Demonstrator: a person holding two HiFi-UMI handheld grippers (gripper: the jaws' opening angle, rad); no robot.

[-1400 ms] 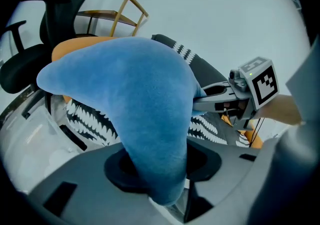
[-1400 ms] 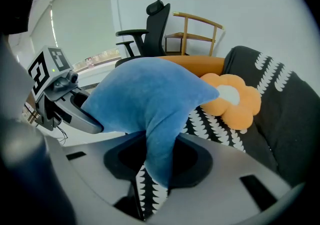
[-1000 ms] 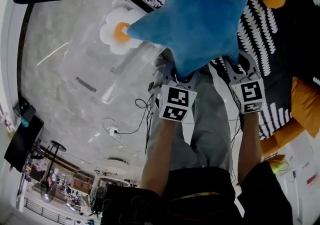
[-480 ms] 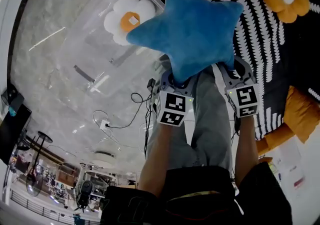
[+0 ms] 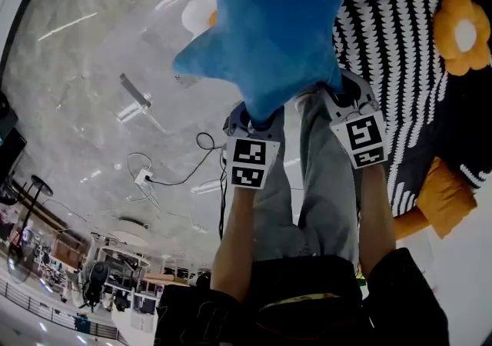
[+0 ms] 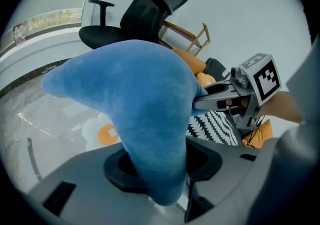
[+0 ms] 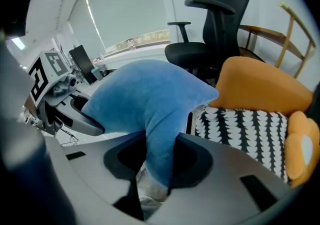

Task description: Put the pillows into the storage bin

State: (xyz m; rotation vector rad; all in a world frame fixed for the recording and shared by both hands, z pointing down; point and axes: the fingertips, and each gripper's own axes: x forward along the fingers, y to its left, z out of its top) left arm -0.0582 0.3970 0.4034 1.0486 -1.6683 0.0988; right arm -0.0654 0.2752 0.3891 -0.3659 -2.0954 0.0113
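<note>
A blue star-shaped pillow (image 5: 261,37) hangs in the air between both grippers. My left gripper (image 5: 254,118) is shut on one lower point of the star, and my right gripper (image 5: 338,94) is shut on the neighbouring point. The star (image 6: 140,109) fills the left gripper view and hides the jaw tips; in the right gripper view the same pillow (image 7: 145,99) runs down into the jaws. The clear storage bin (image 5: 146,60) lies at the upper left, partly under the star. A white flower pillow with an orange centre (image 5: 201,14) lies inside it.
A black-and-white patterned seat (image 5: 400,44) carries an orange flower pillow (image 5: 461,33) and plain orange pillows (image 5: 442,198). Cables and a power strip (image 5: 142,177) lie on the marble floor. A black office chair (image 7: 215,24) stands behind.
Both grippers have carried the blue star leftward toward the bin. The star now covers most of the white flower pillow in the head view.
</note>
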